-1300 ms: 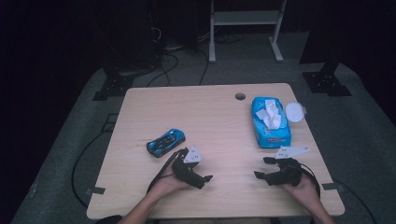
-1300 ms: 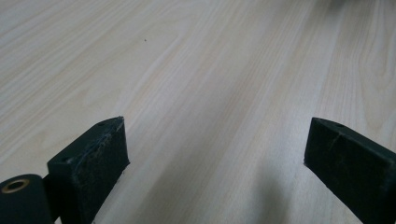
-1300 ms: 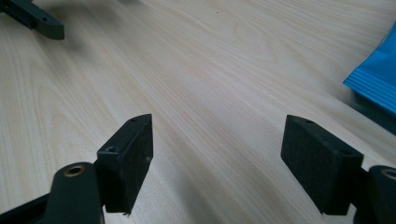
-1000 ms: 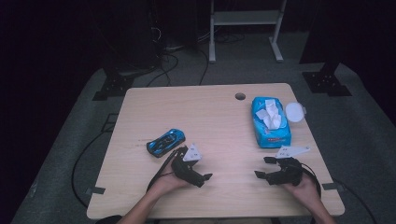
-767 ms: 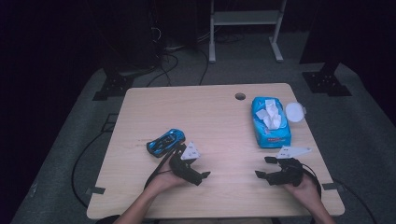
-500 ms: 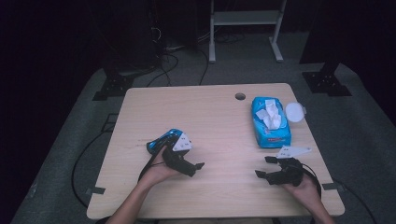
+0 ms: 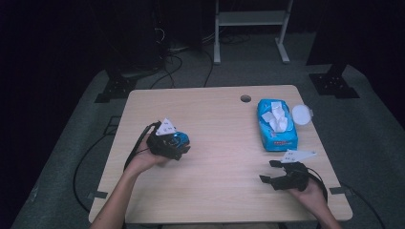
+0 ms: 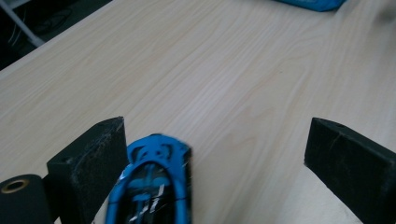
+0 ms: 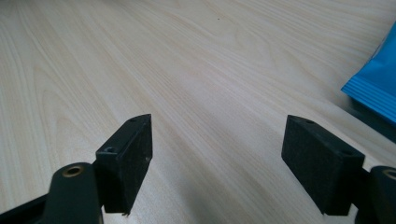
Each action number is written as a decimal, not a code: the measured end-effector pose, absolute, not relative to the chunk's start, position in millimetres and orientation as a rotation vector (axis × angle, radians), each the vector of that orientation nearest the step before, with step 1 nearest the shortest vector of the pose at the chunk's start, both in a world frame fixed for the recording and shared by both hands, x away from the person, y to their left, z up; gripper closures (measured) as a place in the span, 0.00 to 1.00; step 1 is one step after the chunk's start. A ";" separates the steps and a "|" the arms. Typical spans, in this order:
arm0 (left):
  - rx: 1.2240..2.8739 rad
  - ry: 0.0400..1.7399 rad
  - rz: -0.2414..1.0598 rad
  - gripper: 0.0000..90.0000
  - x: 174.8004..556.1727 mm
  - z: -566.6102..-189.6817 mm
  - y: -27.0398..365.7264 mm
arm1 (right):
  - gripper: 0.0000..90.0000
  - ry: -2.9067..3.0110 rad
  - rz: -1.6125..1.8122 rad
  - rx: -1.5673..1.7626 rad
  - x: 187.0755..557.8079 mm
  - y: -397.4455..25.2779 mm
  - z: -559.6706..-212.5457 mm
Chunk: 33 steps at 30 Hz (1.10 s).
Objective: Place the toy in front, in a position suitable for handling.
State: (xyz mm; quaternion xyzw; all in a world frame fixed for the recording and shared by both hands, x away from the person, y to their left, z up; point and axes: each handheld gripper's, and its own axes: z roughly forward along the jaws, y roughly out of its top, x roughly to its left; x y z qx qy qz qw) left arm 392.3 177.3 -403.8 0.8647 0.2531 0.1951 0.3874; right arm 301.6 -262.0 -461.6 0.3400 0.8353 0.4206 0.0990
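A small blue toy car (image 7: pixel 184 139) lies on the left half of the wooden table (image 7: pixel 224 191). My left gripper (image 7: pixel 180 147) is down over it. In the left gripper view the car (image 8: pixel 152 186) sits between the wide-apart jaws, close against the left one, and the left gripper (image 8: pixel 217 140) is open. My right gripper (image 7: pixel 267 171) rests near the front right of the table, also open. Bare wood lies between the jaws of the right gripper (image 9: pixel 217 135).
A blue pack of wipes (image 7: pixel 276 125) lies at the back right with a white round lid (image 7: pixel 302 114) beside it. A corner of the pack (image 9: pixel 373 88) shows in the right gripper view. A cable hole (image 7: pixel 245 98) is near the far edge.
My left gripper has moved forward and left from the table's front until its jaws straddle the blue car. The right gripper has stayed where it was.
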 end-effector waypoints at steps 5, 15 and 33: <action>2.230 0.684 0.493 0.06 405.1 -408.9 192.3 | 0.27 2.479 1.237 1.001 302.0 -261.4 -462.3; 2.319 0.759 0.419 0.13 425.1 -432.8 199.4 | 0.27 2.489 1.228 0.989 302.0 -258.6 -463.0; 2.518 0.830 0.279 0.28 446.3 -444.3 189.8 | 0.27 2.506 1.219 0.985 302.7 -256.6 -464.3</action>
